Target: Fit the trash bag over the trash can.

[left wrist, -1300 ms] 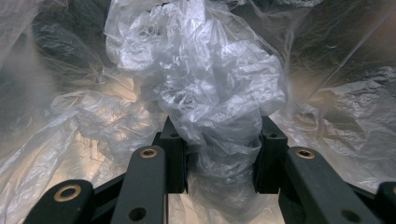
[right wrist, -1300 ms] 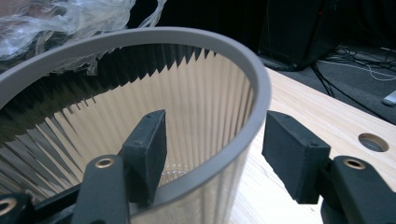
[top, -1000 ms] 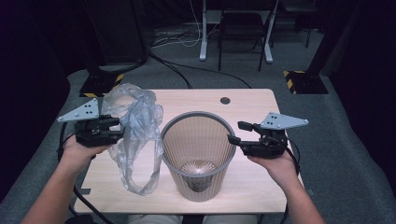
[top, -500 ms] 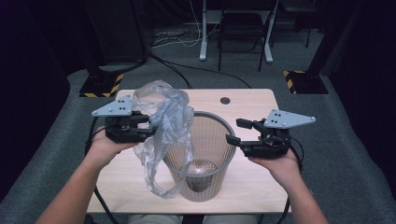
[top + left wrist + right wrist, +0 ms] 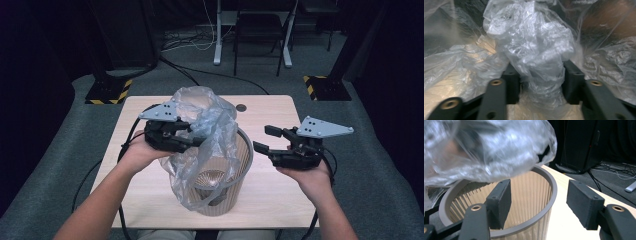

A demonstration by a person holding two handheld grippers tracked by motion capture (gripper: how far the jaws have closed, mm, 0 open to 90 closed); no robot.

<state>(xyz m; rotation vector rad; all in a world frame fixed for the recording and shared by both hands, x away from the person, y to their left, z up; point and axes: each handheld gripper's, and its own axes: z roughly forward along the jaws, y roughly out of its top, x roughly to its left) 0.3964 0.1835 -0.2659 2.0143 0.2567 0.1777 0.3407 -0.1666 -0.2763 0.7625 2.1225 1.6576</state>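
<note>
Left of the bin (image 5: 220, 175), on the desk (image 5: 270, 200): left tool (image 5: 192, 136) raised beside the rim, with a bunch of the clear bag (image 5: 205, 135) between its jaws. Jaws just been opening, so the plastic now sits bunched between the pads (image 5: 511, 82) rather than tightly pinched; whether the pads press on it cannot be told for sure. Bag hanging over the bin's left rim, its lower part draped into and down the bin's near side, its upper part ballooned above the mouth, probably brought there to line the bin. At centre, bin upright near the desk's front edge, mouth open to take the bag. Right of the bin: right tool (image 5: 265, 140) level with the rim, jaws apart and empty, pointing at the bin's right wall (image 5: 541, 202), likely waiting to catch the bag's free edge and stretch it over that side.
</note>
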